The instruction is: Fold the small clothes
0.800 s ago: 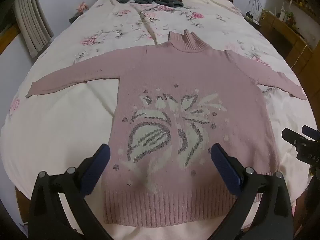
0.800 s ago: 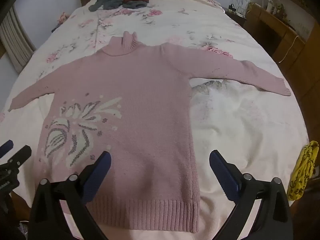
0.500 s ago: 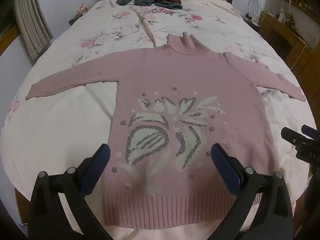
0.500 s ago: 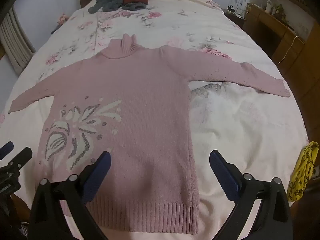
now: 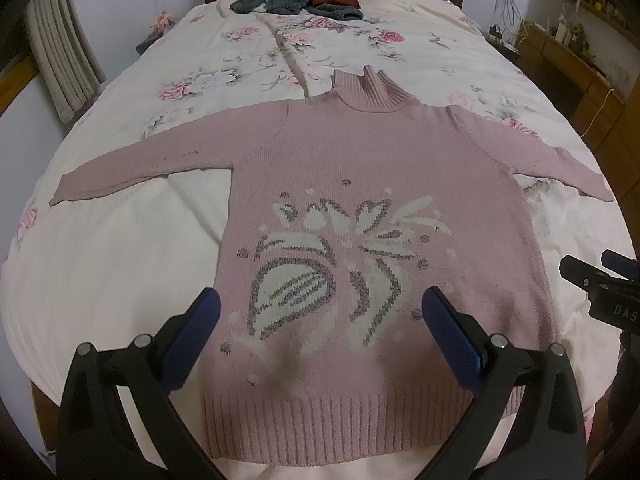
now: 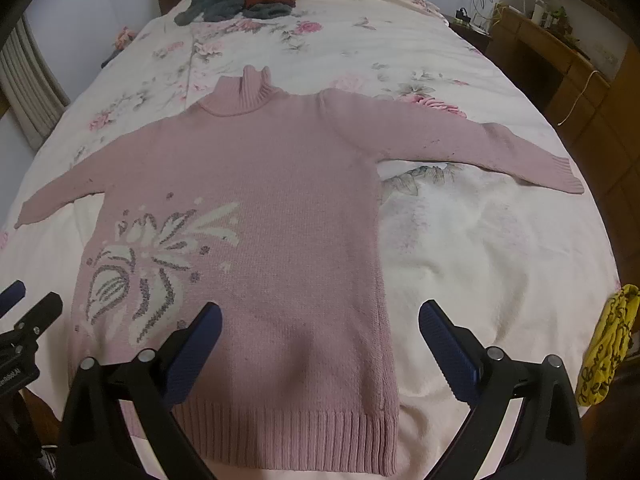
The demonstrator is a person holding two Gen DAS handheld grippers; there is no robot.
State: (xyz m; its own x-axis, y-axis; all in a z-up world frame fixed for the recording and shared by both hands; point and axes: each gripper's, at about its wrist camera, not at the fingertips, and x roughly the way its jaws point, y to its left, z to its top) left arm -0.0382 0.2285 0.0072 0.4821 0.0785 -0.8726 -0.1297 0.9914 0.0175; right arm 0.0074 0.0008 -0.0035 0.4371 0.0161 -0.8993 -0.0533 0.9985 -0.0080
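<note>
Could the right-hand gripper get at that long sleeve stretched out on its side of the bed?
Probably yes: the right gripper is open and holds nothing, and the sleeve lies flat on the bedspread with nothing on it or between them.

The small items on the wooden shelf (image 5: 576, 32) at far right are too small to tell apart; the right gripper (image 5: 600, 284) is cut off by the left view's right edge; the yellow cloth (image 6: 608, 344) hangs partly out of sight over the bed's edge.
</note>
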